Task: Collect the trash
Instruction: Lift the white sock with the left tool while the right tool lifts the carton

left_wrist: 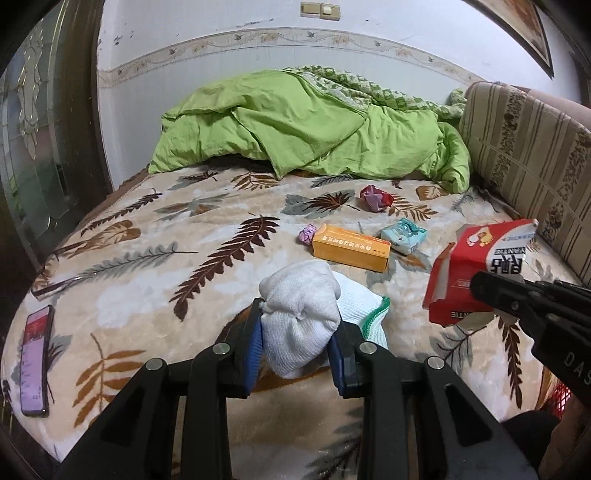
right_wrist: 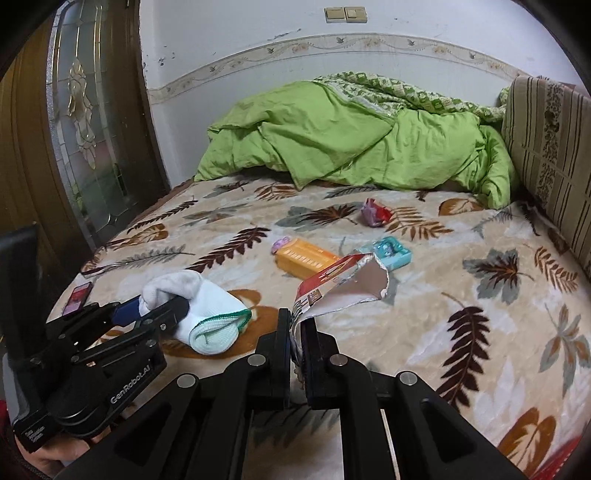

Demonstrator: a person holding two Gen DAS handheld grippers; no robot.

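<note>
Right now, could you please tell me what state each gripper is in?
Left gripper: closed on the white sock.
Right gripper: closed on the torn red box.

White wall (left_wrist: 221, 55) with floral border strip (left_wrist: 332, 37) and 2 beige switches (left_wrist: 320, 10) at top. Dark door with patterned glass (right_wrist: 88, 122) at left. Striped headboard (left_wrist: 524, 155) at right. Leaf-print bed blanket (left_wrist: 184, 236) across center.

A knitted white cloth sock (left_wrist: 299, 317), a torn red carton (right_wrist: 343, 284) lined with shiny foil, a plush leaf-print blanket (right_wrist: 424, 295) — matt black plastic grippers.
</note>
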